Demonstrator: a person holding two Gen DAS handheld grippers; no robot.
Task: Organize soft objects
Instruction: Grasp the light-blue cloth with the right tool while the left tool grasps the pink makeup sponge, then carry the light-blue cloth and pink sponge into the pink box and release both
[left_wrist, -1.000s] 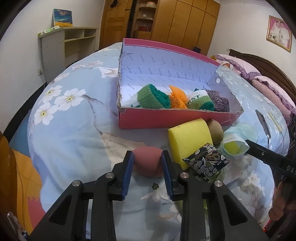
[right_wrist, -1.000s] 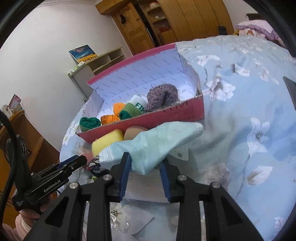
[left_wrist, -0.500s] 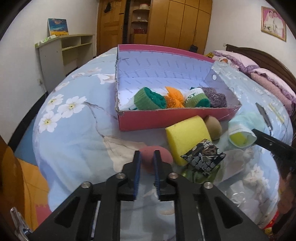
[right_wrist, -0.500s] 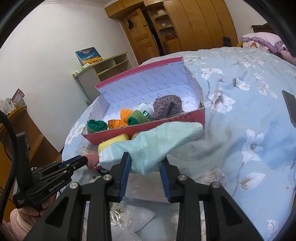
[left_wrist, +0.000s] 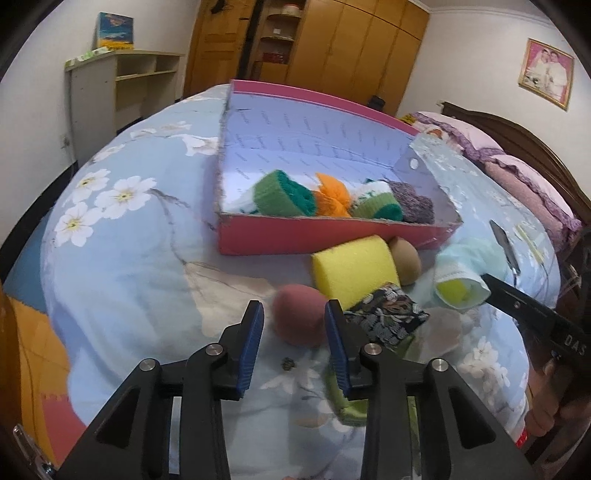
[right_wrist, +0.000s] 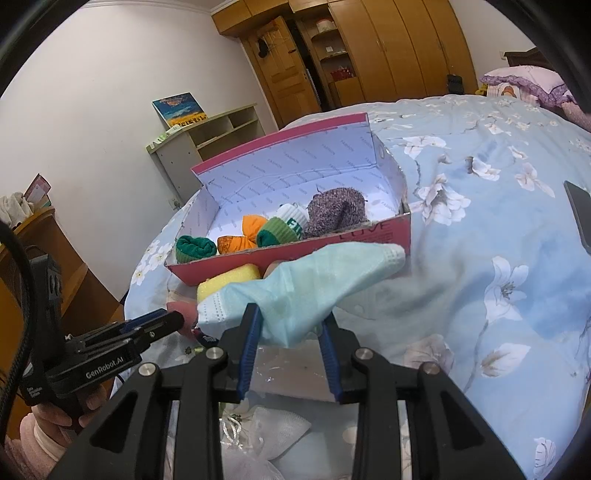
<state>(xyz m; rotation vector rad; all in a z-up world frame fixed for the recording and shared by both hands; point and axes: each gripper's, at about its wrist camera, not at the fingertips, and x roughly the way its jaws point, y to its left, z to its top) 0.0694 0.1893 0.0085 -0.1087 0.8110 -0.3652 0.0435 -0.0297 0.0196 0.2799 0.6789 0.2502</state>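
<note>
The left gripper (left_wrist: 293, 334) stands at lower centre of its view, jaws apart around the pink sponge ball (left_wrist: 300, 319) without clamping it. The right gripper (right_wrist: 290, 334) is clamped on a pale green face mask (right_wrist: 295, 295), held below the pink box (right_wrist: 332, 245) at mid-frame. The step in hand looks like packing: the left must close, the right carry over the box's front wall.
</note>
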